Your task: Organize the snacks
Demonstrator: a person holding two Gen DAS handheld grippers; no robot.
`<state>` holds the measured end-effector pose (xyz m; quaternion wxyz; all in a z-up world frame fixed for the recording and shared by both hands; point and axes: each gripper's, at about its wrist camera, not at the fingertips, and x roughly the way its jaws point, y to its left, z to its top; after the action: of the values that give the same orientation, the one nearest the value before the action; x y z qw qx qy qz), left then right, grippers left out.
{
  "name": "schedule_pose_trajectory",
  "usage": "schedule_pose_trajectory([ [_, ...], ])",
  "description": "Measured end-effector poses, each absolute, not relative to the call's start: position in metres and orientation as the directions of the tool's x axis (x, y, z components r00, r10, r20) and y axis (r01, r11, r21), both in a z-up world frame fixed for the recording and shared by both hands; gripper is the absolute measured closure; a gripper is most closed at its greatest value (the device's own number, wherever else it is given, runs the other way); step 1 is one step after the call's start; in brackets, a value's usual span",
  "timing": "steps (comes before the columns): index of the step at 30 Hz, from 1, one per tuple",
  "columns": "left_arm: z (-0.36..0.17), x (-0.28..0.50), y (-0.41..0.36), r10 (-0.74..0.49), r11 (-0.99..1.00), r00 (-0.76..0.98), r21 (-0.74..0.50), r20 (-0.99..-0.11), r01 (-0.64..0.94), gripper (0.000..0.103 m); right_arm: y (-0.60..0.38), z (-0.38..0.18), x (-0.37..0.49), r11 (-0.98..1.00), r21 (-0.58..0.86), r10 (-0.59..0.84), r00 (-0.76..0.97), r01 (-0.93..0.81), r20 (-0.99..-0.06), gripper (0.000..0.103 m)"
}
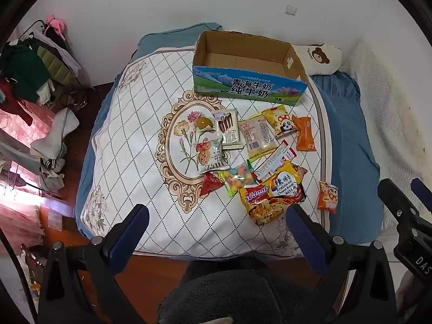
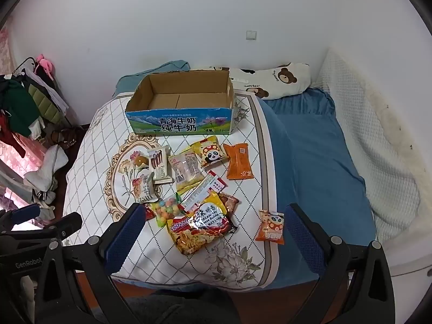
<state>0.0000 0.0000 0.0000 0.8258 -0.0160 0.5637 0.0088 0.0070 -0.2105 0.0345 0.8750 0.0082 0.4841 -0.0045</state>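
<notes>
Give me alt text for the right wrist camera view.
The open right gripper hovers over a quilted bed where snack packets, including a Sedaap noodle pack, lie scattered before an empty cardboard milk box. A bear-print pillow lies behind.

Noodle pkt (image 1: 272, 197): "Sedaap"; wafer pkt (image 1: 229, 129): "Franzzi"; box (image 1: 248, 87): "青海牛奶 纯牛奶".

Both grippers have black frames with silver screws and blue padded fingers (image 1: 306, 239); the person wears dark fuzzy clothing (image 1: 229, 297).
</notes>
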Motion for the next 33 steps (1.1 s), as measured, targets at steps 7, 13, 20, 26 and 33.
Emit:
schedule_pose_trajectory([
  [7, 0.0, 0.0, 0.0, -0.006, 0.999, 0.367, -0.018, -0.93, -0.031, 0.0, -0.209, 0.037, 0.008, 1.0, -0.005, -0.012, 0.531, 0.015, -0.847, 0.0],
  [13, 0.0, 0.001, 0.0, -0.004, 0.999, 0.372, -0.017, -0.928, -0.033, 0.0, -0.205, 0.041, 0.006, 1.0, -0.018, -0.021, 0.534, 0.011, -0.845, 0.0],
  [20, 0.011, 0.007, 0.005, -0.008, 0.999, 0.375, -0.021, -0.927, -0.032, 0.0, -0.203, 0.043, 0.007, 0.999, -0.033, -0.031, 0.543, 0.005, -0.839, 0.0],
  [26, 0.009, 0.007, 0.004, -0.008, 0.999, 0.378, -0.022, -0.926, -0.032, 0.0, -0.202, 0.044, 0.007, 0.999, -0.033, -0.029, 0.542, 0.003, -0.84, 0.0],
  [33, 0.009, 0.007, 0.005, -0.008, 0.999, 0.38, -0.022, -0.925, -0.033, 0.0, -0.202, 0.043, 0.007, 1.0, -0.03, -0.026, 0.54, 0.002, -0.841, 0.0],
])
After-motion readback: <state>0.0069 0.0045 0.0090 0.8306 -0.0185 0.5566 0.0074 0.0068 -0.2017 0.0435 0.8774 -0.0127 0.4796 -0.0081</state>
